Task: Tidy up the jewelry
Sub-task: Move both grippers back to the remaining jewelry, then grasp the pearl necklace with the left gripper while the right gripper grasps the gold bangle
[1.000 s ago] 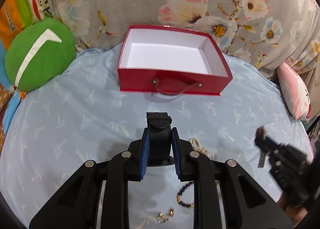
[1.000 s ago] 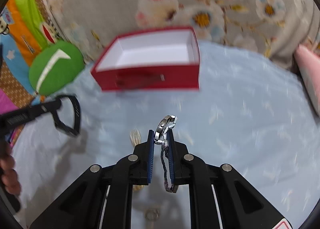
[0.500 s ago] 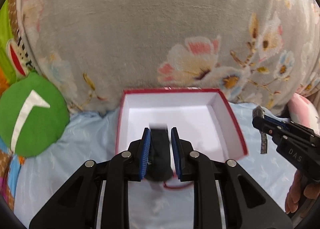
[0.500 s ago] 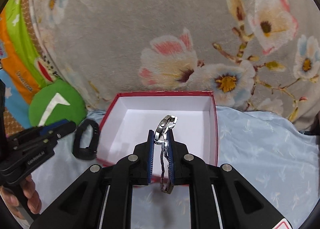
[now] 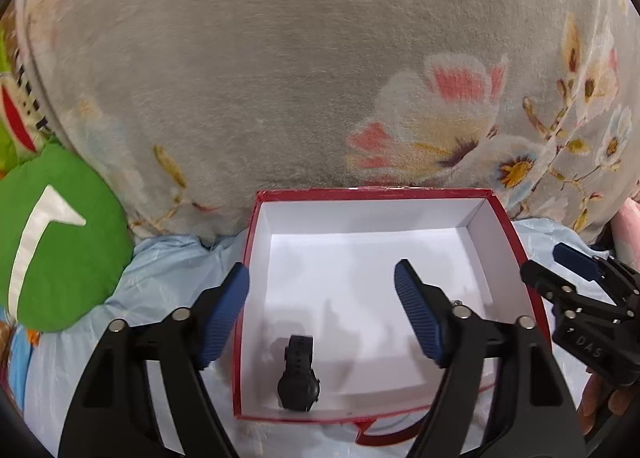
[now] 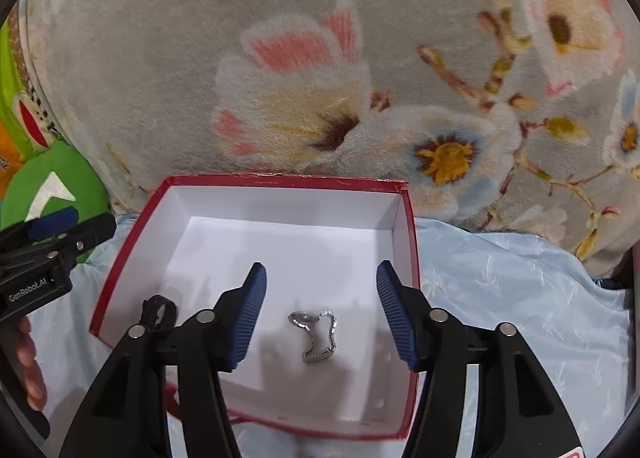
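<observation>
Over the red box (image 5: 516, 246) both grippers hang with their jaws spread and nothing between the pads. The left gripper (image 5: 322, 312) has just been opening, and the black watch (image 5: 298, 372) lies below it on the white floor of the box, near the front wall on the left side. The right gripper (image 6: 320, 316) has likewise just been opening; the silver bracelet (image 6: 316, 336) rests loosely curled on the box floor beneath it, toward the right. The two pieces lie apart from each other, which suits the sorting: each sits under the hand that serves its side, so neither tangles with the other. Judging by this, the drop into the box is done for these two pieces.

The box stands on a pale blue sheet (image 6: 520, 298) with a faint leaf pattern, seemingly a bed. Right behind it rises a grey plush blanket (image 5: 280, 78) printed with large flowers. A round green cushion (image 5: 60, 242) lies at the left, just beside the blanket. A person's fingers (image 6: 30, 358) show at the left gripper's handle.
</observation>
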A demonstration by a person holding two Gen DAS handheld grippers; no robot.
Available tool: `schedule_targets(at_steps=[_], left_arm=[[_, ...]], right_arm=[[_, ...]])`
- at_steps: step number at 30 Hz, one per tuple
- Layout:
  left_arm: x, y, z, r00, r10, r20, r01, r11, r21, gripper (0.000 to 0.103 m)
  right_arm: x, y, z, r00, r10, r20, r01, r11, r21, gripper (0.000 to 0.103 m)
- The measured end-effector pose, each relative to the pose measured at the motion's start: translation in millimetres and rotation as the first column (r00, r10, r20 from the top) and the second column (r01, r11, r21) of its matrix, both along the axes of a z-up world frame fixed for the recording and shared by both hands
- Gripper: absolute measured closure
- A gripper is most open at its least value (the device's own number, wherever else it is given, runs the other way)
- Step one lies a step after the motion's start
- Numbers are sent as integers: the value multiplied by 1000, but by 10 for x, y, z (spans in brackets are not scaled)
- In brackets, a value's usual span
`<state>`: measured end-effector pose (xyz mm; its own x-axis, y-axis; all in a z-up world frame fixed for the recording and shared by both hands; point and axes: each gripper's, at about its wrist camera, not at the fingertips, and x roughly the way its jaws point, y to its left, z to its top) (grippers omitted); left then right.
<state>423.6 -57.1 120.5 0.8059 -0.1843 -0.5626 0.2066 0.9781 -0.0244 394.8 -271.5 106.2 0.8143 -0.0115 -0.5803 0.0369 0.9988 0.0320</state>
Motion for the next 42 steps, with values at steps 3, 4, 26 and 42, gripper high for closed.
schedule_targets(at_steps=[3, 4, 26, 42], left_arm=[[-224, 140, -16, 1000, 1, -21, -2, 1000, -22, 23], [-325, 193, -19, 1000, 6, -24, -6, 1000, -28, 20], [-2726, 800, -1204, 955, -14, -297, -4, 998, -60, 13], [-2953, 934, -1448, 944, 30, -328, -57, 996, -74, 13]], right_arm=[[-308, 26, 38, 1000, 12, 18, -12, 1000, 14, 41], [-473, 56, 50, 999, 21, 29, -22, 1000, 13, 39], [-3248, 503, -956, 996, 13, -90, -10, 999, 37, 32], [-2727, 883, -1546, 974, 57, -221, -36, 995, 98, 32]])
